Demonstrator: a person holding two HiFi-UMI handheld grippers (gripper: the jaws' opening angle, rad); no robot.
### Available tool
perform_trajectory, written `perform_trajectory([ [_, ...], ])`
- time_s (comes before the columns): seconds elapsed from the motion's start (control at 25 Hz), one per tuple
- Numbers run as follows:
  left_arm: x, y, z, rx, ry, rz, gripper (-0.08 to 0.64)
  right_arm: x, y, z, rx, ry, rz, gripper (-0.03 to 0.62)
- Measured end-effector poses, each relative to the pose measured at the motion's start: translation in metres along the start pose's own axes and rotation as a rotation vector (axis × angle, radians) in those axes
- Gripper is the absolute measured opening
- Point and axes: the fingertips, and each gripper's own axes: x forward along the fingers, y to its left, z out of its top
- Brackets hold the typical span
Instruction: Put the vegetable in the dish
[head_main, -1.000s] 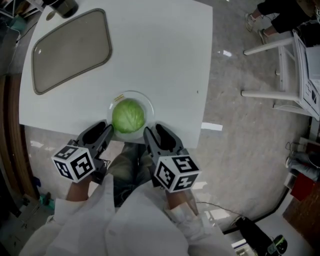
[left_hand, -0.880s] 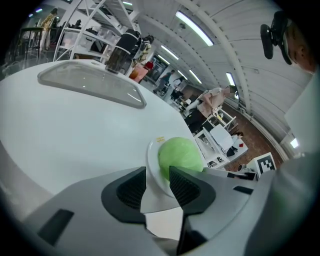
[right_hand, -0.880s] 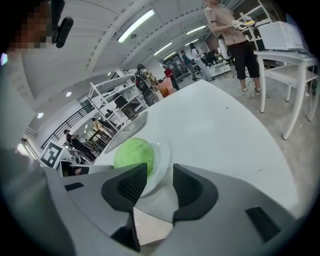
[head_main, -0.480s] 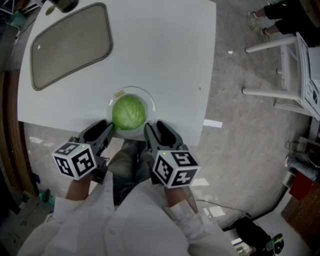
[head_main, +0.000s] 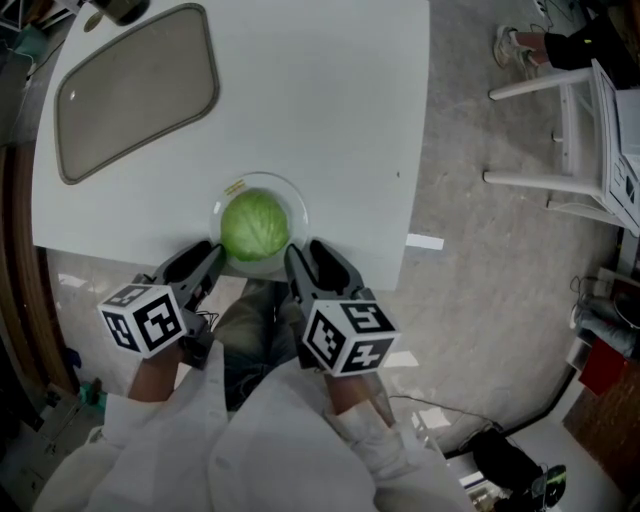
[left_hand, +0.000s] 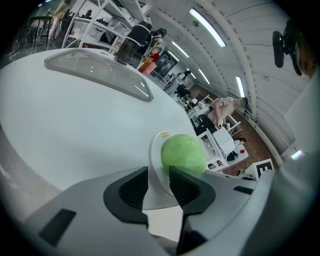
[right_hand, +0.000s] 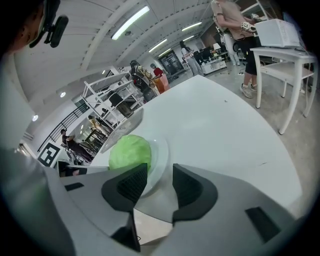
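Note:
A round green cabbage (head_main: 255, 227) sits in a clear glass dish (head_main: 296, 205) at the near edge of the white table (head_main: 330, 120). My left gripper (head_main: 216, 256) meets the dish's near-left rim and my right gripper (head_main: 296, 262) its near-right rim. In the left gripper view the dish (left_hand: 155, 150) rim runs down between the close-set jaws of the left gripper (left_hand: 159, 187), with the cabbage (left_hand: 183, 154) just beyond. The right gripper view shows the same: dish (right_hand: 161, 155) rim between the narrow jaws of the right gripper (right_hand: 160, 182), cabbage (right_hand: 129, 152) to the left.
A large grey tray (head_main: 135, 90) lies at the table's far left, with a dark container (head_main: 120, 10) behind it. A white chair (head_main: 560, 140) stands on the floor to the right. My lap is directly below the table edge.
Almost nothing: both grippers stay at the dish's near rim and the cabbage rests in the dish; the head view has shifted slightly.

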Motion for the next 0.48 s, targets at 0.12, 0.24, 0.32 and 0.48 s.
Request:
perform_trajectory([
  [0.12,0.0011,-0.0019,-0.0006,-0.013,-0.003,-0.004,0.127,-0.0003,-0.0008,-0.0002,0.01,-0.005,-0.01,0.147],
  [0.24,0.0021,-0.0038,-0.0016,-0.029,-0.005,-0.014,0.126,-0.001,-0.0007,-0.0002,0.02,-0.004,-0.006,0.147],
  [0.32,0.0019,-0.004,-0.0018,-0.036,-0.005,-0.018,0.126,-0.0007,-0.0002,-0.0005,0.02,0.002,-0.002,0.147],
  [0.48,0.0025,-0.0053,-0.0015,-0.066,-0.01,-0.034,0.126,0.0008,0.0011,-0.0001,0.012,0.009,0.003,0.147],
])
